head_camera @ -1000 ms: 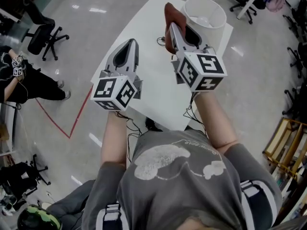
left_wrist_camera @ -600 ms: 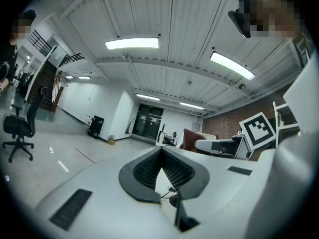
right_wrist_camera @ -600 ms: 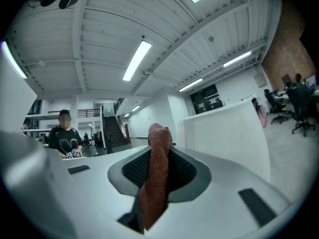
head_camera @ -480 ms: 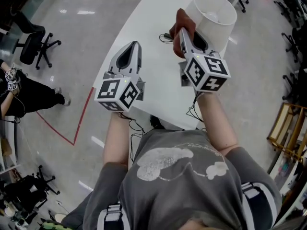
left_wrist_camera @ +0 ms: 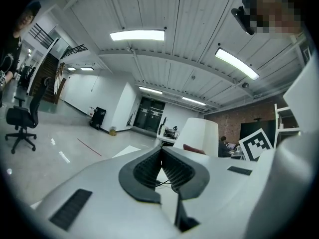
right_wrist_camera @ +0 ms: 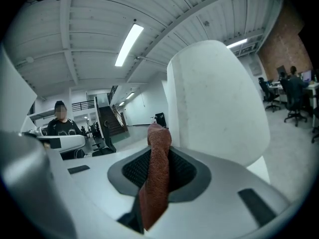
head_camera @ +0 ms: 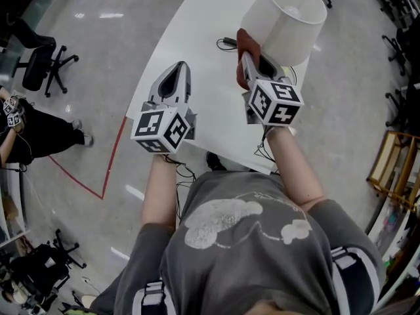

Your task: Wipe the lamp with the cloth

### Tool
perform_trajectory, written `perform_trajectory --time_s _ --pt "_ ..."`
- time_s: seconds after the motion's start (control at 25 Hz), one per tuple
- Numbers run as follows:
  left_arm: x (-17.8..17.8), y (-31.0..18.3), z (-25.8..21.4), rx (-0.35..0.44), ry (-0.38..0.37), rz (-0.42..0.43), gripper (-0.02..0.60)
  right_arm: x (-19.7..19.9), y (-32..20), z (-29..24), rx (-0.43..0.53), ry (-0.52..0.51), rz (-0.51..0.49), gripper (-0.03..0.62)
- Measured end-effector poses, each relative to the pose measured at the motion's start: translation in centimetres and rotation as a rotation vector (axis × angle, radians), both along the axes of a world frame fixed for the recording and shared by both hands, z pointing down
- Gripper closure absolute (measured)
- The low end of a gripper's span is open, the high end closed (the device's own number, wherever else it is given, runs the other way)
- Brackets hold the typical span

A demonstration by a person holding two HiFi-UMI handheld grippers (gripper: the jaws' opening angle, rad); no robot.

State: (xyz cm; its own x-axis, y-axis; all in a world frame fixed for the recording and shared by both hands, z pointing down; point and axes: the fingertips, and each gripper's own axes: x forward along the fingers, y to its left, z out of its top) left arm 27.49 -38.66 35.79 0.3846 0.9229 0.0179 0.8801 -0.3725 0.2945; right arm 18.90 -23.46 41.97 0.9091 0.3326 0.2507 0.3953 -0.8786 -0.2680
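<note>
Jaws on the right gripper [right_wrist_camera: 158, 156] are clamped on the reddish cloth [right_wrist_camera: 153, 193] just beside the white lamp [right_wrist_camera: 214, 98] on the bench [head_camera: 197, 38], left gripper [left_wrist_camera: 161, 156] jaws together and empty, so I'd say wiping's about to start and next is pressing cloth to shade.

Cloth [head_camera: 245, 42] beside lamp [head_camera: 283, 17], perhaps touching
</note>
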Motion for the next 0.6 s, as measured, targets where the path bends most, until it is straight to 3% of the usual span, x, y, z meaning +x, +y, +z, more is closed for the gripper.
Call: perform_trajectory --time_s 0.24,0.6 --pt "-0.7 -0.2 1.3 0.012 -0.027 0.01 0.574 -0.4 -1.6 1.7 -0.002 -0.015 -0.05 0.508" --pt "-2.5 1.3 1.1 -0.015 -0.035 0.025 0.574 -1.5 -2.9 0.0 -0.042 0.01 -0.145 0.508"
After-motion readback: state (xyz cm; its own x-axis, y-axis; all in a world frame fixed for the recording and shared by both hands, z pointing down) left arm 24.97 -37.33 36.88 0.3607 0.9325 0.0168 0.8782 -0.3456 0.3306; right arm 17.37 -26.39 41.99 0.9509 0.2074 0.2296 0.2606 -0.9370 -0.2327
